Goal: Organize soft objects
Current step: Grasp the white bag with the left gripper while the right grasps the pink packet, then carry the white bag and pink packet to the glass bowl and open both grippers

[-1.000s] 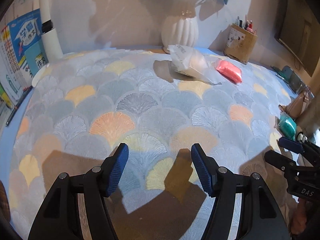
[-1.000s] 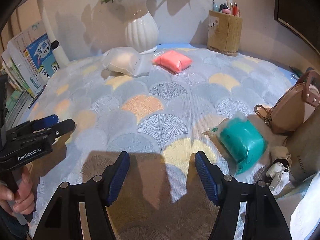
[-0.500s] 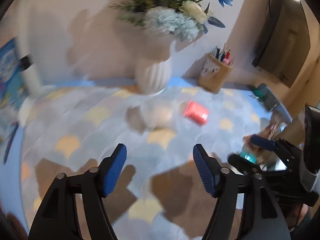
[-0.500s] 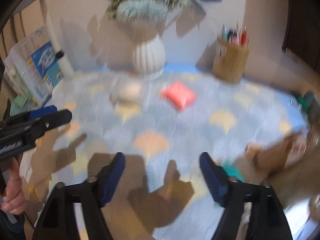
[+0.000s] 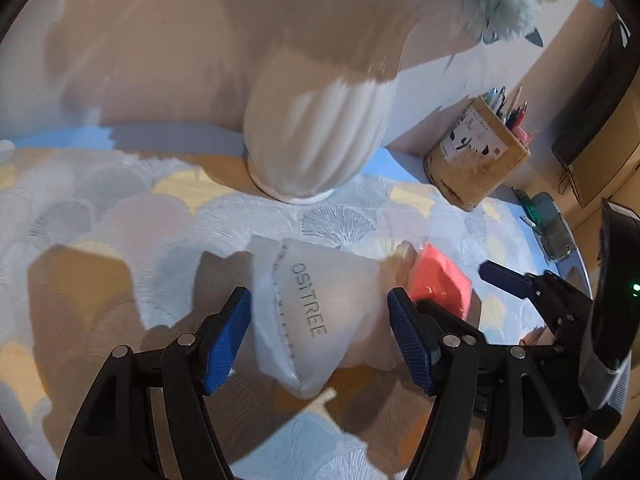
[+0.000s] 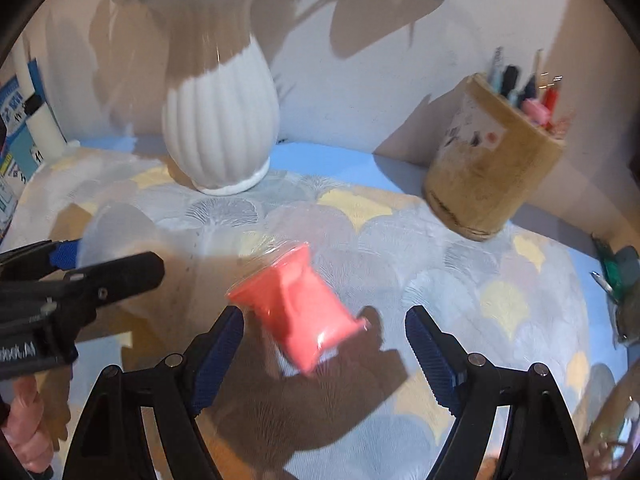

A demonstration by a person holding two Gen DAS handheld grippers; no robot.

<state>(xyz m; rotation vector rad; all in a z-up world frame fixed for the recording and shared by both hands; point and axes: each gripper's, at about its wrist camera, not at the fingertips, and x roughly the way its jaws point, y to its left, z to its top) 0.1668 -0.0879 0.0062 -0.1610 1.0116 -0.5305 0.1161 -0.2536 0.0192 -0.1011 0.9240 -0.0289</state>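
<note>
Since a second ago I have pushed both tools forward across the fan-patterned tablecloth (image 5: 120, 208). My left gripper (image 5: 320, 340) is spread around the white OSTREE pouch (image 5: 316, 312); my right gripper (image 6: 324, 360) is spread, with the pink packet (image 6: 300, 308) just ahead at 12 o'clock. The white vase (image 6: 220, 136) stands at 11 o'clock, and the pen holder (image 6: 488, 172) full of pens at 1 o'clock by the wall.

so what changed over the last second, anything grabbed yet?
Nothing grabbed. Both claws advanced across the table toward the vase: the left claw now straddles the white bag, the right claw closes in on the pink pack. Both remain open. Bag, pack, vase and pen holder haven't moved.
</note>
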